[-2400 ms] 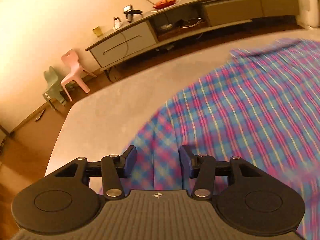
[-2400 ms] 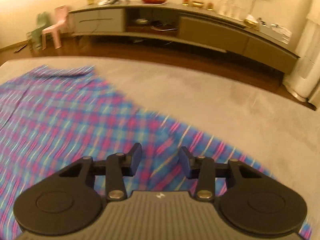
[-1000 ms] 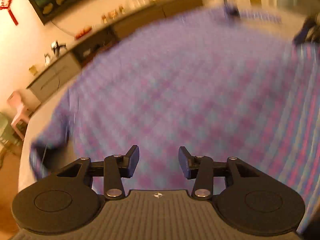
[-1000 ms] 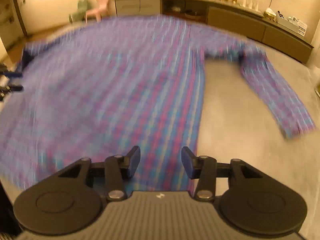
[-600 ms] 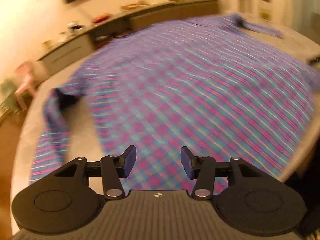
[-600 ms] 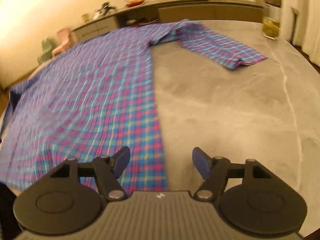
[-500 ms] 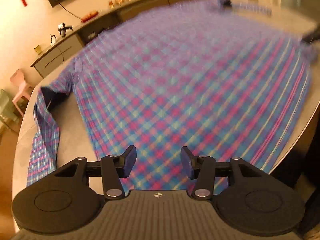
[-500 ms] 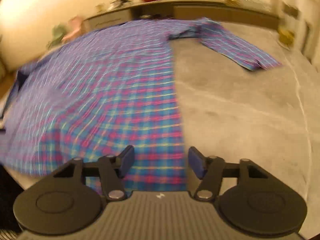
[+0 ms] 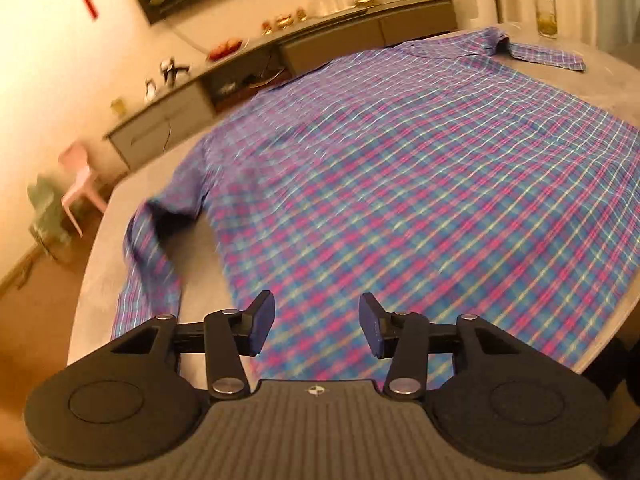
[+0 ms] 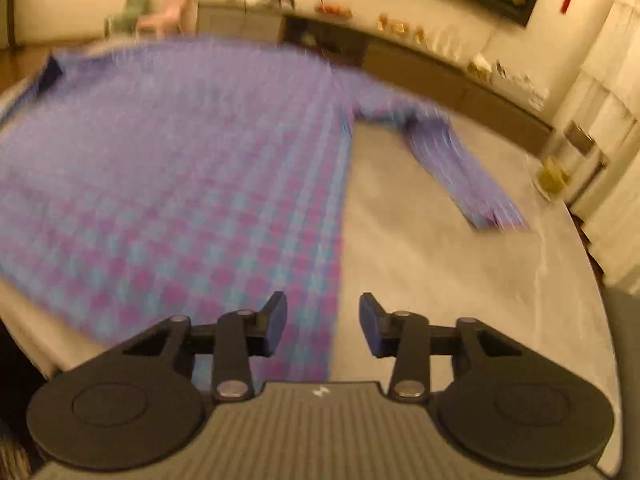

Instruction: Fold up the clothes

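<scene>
A blue, pink and purple plaid shirt (image 9: 400, 168) lies spread flat on a grey table (image 9: 100, 240). Its left sleeve (image 9: 148, 264) bends down along the table's left side; the other sleeve (image 9: 544, 52) lies at the far right. My left gripper (image 9: 316, 324) is open and empty above the shirt's near hem. In the right wrist view the shirt (image 10: 180, 184) is blurred, with one sleeve (image 10: 460, 172) stretched to the right. My right gripper (image 10: 322, 324) is open and empty above the shirt's right side edge.
A long low sideboard (image 9: 280, 60) with small items stands along the far wall. A pink child's chair (image 9: 78, 184) and a green one (image 9: 44, 208) stand on the floor at the left. A glass jar (image 9: 545, 10) stands at the table's far right.
Both grippers have pulled back and risen from the shirt, empty throughout. The views swing; the right view now looks more along the shirt's right edge. The shirt lies still.
</scene>
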